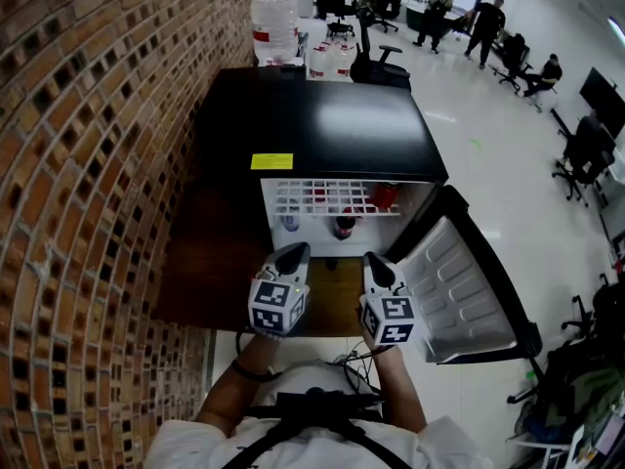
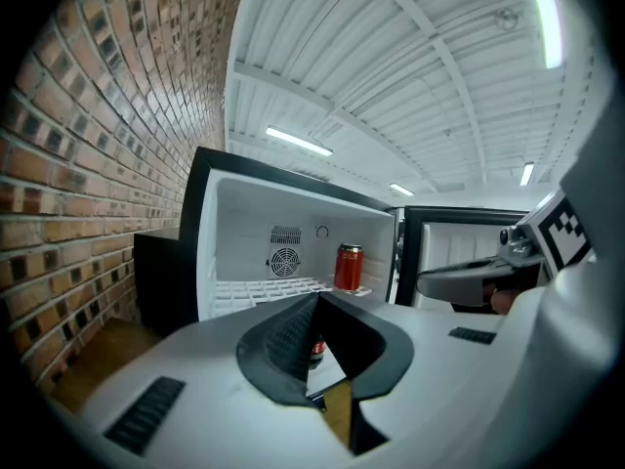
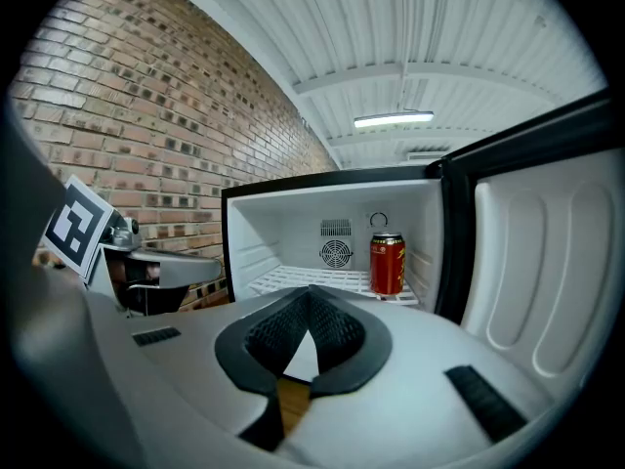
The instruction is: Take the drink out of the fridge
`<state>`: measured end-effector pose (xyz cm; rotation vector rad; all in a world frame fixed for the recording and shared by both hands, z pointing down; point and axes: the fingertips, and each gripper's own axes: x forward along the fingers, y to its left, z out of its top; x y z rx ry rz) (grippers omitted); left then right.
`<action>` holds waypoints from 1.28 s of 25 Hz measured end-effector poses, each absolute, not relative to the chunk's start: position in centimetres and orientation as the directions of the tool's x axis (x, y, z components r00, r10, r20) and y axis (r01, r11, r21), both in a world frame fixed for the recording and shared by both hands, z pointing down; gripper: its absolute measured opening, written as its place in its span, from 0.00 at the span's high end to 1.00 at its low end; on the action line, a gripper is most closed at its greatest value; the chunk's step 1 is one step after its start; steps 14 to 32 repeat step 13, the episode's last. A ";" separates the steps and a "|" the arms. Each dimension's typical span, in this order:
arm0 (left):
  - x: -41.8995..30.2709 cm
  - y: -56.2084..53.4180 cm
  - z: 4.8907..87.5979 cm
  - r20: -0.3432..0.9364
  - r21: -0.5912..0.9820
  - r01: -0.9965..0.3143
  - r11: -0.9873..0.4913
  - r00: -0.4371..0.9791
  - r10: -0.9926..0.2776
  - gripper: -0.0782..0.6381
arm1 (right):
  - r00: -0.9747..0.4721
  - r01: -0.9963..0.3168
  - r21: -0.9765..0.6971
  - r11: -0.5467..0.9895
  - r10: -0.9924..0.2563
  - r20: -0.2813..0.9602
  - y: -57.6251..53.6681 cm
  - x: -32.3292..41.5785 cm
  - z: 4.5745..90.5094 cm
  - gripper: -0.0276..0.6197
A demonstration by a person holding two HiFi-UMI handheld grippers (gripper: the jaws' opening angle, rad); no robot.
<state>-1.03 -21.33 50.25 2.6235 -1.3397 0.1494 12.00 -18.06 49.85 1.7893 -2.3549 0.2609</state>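
Observation:
A black mini fridge [image 1: 322,125] stands with its door [image 1: 459,281] swung open to the right. On its white wire shelf, at the right, stands a red drink can [image 1: 384,195] [image 2: 348,267] [image 3: 387,263]. Below the shelf a dark bottle with a red label [image 1: 344,227] stands upright. My left gripper [image 1: 293,252] [image 2: 317,296] hangs in front of the opening, shut, with nothing in it. Beside it my right gripper [image 1: 374,262] [image 3: 309,293] is also shut and empty. Both point into the fridge, well short of the can.
A brick wall [image 1: 88,193] runs close along the left. The open door's white inner liner [image 3: 547,272] is near my right gripper. Water jugs [image 1: 273,22] stand behind the fridge. A small pale item [image 1: 290,221] sits low in the fridge at the left.

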 end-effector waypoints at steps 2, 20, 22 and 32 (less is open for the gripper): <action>-1.0 -21.3 50.2 0.176 0.126 -0.809 -0.574 0.588 -0.790 0.88 | -0.264 -0.964 -0.034 0.263 -0.933 0.243 -18.0 12.0 49.8 0.95; -0.8 -21.3 50.5 0.188 0.139 -0.807 -0.574 0.591 -0.785 0.88 | -0.270 -0.962 -0.033 0.270 -0.932 0.242 -18.0 11.8 49.9 0.95; -0.8 -21.3 50.5 0.188 0.139 -0.807 -0.574 0.591 -0.785 0.88 | -0.270 -0.962 -0.033 0.270 -0.932 0.242 -18.0 11.8 49.9 0.95; -0.8 -21.3 50.5 0.188 0.139 -0.807 -0.574 0.591 -0.785 0.88 | -0.270 -0.962 -0.033 0.270 -0.932 0.242 -18.0 11.8 49.9 0.95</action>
